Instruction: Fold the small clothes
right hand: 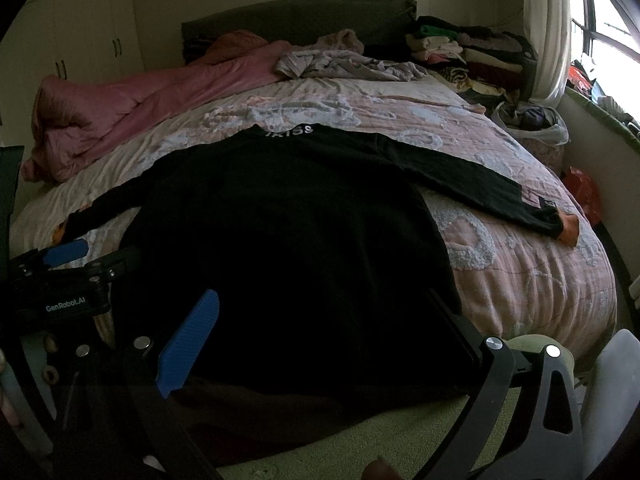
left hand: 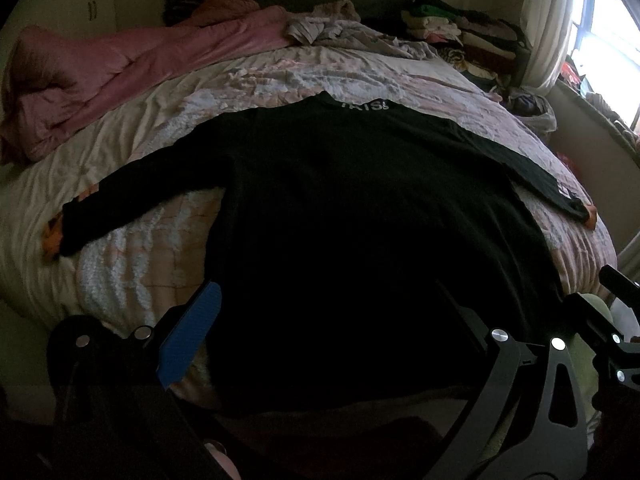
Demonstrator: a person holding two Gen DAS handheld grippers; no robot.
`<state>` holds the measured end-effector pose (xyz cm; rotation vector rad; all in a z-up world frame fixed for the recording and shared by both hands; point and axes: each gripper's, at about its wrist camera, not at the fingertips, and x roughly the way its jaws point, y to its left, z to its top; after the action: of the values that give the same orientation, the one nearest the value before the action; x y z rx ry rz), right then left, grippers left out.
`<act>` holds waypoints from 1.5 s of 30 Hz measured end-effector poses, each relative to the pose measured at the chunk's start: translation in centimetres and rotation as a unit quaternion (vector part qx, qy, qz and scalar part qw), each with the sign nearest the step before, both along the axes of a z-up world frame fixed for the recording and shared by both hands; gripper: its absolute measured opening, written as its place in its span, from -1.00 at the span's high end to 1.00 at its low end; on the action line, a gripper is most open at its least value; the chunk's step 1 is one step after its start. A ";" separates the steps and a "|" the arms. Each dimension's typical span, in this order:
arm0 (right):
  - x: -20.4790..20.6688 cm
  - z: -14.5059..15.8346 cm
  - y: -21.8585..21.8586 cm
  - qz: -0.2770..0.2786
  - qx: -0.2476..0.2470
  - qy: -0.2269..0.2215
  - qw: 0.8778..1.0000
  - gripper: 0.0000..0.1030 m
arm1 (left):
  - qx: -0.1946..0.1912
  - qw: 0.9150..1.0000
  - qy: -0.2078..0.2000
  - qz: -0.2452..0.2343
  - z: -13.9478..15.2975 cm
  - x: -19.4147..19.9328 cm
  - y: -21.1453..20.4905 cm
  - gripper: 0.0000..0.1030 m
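Observation:
A black long-sleeved top [left hand: 340, 216] lies flat on the bed with both sleeves spread out and white lettering at its collar [left hand: 365, 105]. It also shows in the right wrist view [right hand: 288, 216]. My left gripper [left hand: 328, 320] is open above the top's hem, its blue pad [left hand: 192, 336] at the garment's left edge. My right gripper [right hand: 320, 328] is open over the hem too, its blue pad [right hand: 188, 344] showing. The left gripper also shows in the right wrist view [right hand: 68, 256], at the left.
The bed has a pink patterned quilt [right hand: 500, 248]. A pink duvet [left hand: 120, 72] lies bunched at the back left, grey clothes [left hand: 332, 32] at the head, stacks of folded clothes [right hand: 472, 52] at the back right. A window [right hand: 608, 20] is on the right.

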<state>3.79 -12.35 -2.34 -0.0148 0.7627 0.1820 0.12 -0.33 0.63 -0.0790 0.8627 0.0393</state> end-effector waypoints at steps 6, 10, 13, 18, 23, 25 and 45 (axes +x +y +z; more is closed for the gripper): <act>0.0 0.2 0.0 0.000 0.000 0.000 1.000 -0.92 | 0.001 1.000 0.000 0.000 -0.1 0.0 0.0 -0.83; -0.1 0.2 0.0 0.000 0.000 -0.002 1.000 -0.92 | 0.001 1.000 -0.001 -0.001 0.0 0.0 0.2 -0.83; -0.1 0.4 0.1 -0.001 0.000 -0.003 1.000 -0.92 | 0.002 1.000 -0.001 0.000 0.0 0.0 0.2 -0.83; 0.1 0.6 0.2 -0.001 0.000 -0.005 1.000 -0.92 | 0.003 1.000 -0.002 0.001 0.3 0.1 0.5 -0.83; 0.3 0.6 0.2 0.000 0.000 -0.003 1.000 -0.92 | 0.003 1.000 -0.001 0.003 0.5 0.6 0.7 -0.83; 0.6 0.5 0.2 0.002 0.001 -0.001 1.000 -0.92 | 0.005 1.000 -0.001 0.004 0.4 0.8 0.8 -0.83; 7.7 2.4 -2.9 -0.038 0.020 -0.010 0.999 -0.92 | 0.013 1.000 -0.008 -0.007 1.2 6.0 -0.1 -0.83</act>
<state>11.50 -15.26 0.04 0.0504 0.7383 0.1255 6.13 -0.43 1.81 -0.0482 0.8460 0.0362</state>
